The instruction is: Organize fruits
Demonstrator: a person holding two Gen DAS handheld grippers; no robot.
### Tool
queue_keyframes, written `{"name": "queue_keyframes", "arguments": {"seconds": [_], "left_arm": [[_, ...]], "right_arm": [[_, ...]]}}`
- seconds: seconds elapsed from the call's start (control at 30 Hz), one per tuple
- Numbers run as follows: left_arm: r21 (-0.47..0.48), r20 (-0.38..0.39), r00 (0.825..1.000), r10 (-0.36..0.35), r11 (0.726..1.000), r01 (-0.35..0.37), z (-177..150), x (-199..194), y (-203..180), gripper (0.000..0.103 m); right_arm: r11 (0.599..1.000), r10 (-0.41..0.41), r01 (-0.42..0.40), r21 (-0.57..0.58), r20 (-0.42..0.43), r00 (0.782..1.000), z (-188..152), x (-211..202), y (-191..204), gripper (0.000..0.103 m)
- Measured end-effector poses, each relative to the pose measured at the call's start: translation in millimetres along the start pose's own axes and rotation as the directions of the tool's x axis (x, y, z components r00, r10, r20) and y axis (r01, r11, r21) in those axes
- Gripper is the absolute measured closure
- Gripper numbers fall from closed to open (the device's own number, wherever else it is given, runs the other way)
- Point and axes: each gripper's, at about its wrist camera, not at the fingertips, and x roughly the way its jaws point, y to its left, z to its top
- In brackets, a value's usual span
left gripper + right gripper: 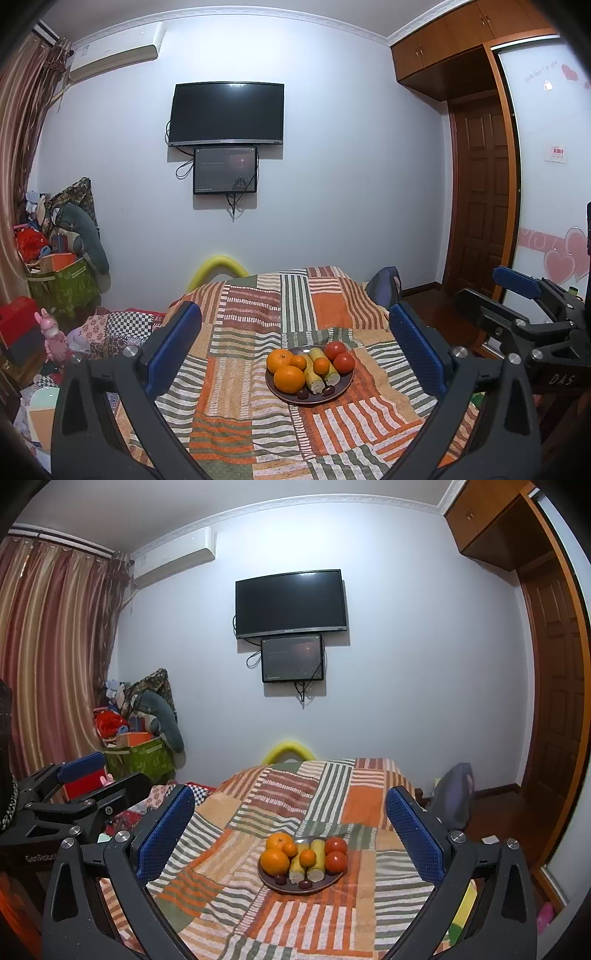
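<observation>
A dark plate (341,388) (327,883) sits on a striped patchwork cloth (236,398) (236,904). It holds oranges (287,378) (274,861), two corn pieces (314,376) (317,862), two tomatoes (343,362) (336,861) and small dark fruits (303,394) (304,884). My left gripper (295,332) is open and empty, held back from the plate. My right gripper (291,812) is open and empty too, also short of the plate. Each gripper shows beside the other: the right one (535,295) at the right edge, the left one (99,775) at the left edge.
The cloth covers a table that ends near a white wall with a TV (226,113) (291,603). Clutter, bags and a green box (62,284) (138,758) lie at the left. A wooden door (480,206) and wardrobe stand at the right.
</observation>
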Motion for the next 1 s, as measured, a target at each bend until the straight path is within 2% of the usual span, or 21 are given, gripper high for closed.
{"name": "queue_keyframes", "arguments": {"seconds": [1.0], "left_arm": [[-0.019,-0.023,1.000,-0.008,1.000,0.007,1.8,6.7,-0.8,0.000]], "right_arm": [[1.000,0.004,-0.004,0.012,-0.006,1.000,2.0,-3.8,-0.9,0.000]]}}
